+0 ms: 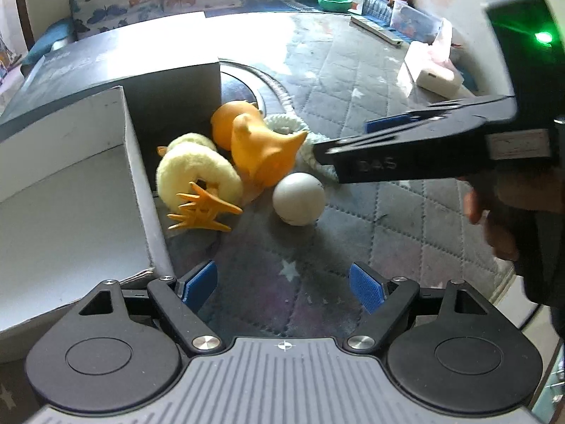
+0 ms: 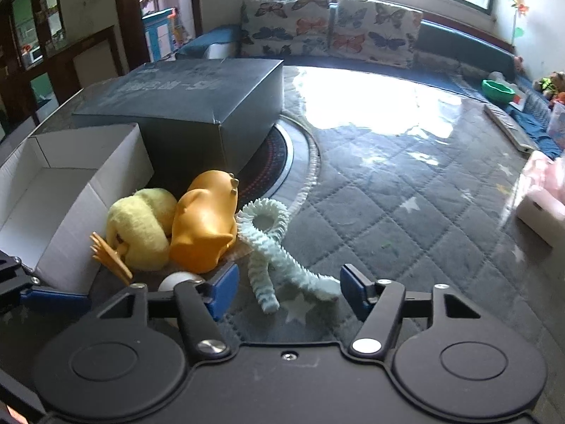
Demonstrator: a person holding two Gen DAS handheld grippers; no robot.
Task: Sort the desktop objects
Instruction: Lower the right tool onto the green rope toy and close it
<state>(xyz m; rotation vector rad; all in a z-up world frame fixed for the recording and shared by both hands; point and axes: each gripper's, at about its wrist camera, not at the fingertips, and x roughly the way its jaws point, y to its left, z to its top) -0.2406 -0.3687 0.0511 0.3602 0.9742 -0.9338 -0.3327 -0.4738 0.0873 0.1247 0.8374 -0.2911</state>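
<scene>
A heap of small things lies on the quilted mat (image 2: 406,212): a yellow fluffy ring (image 1: 197,173), an orange claw clip (image 1: 201,210), an orange rubber toy (image 1: 261,152), a white ball (image 1: 298,198) and a pale green fuzzy twist (image 2: 272,247). An open white box (image 1: 70,194) stands just left of the heap. My left gripper (image 1: 282,286) is open, low over the mat, short of the ball. My right gripper (image 2: 287,291) is open with the lower end of the fuzzy twist between its fingers. From the left wrist view the right gripper (image 1: 342,137) reaches in from the right beside the orange toy.
A closed dark box (image 2: 183,95) stands behind the white box. A round dark disc (image 2: 275,162) is set in the table. At the right edge lie a white tissue pack (image 1: 434,74) and a remote control (image 2: 508,127). A hand (image 1: 494,219) holds the right gripper.
</scene>
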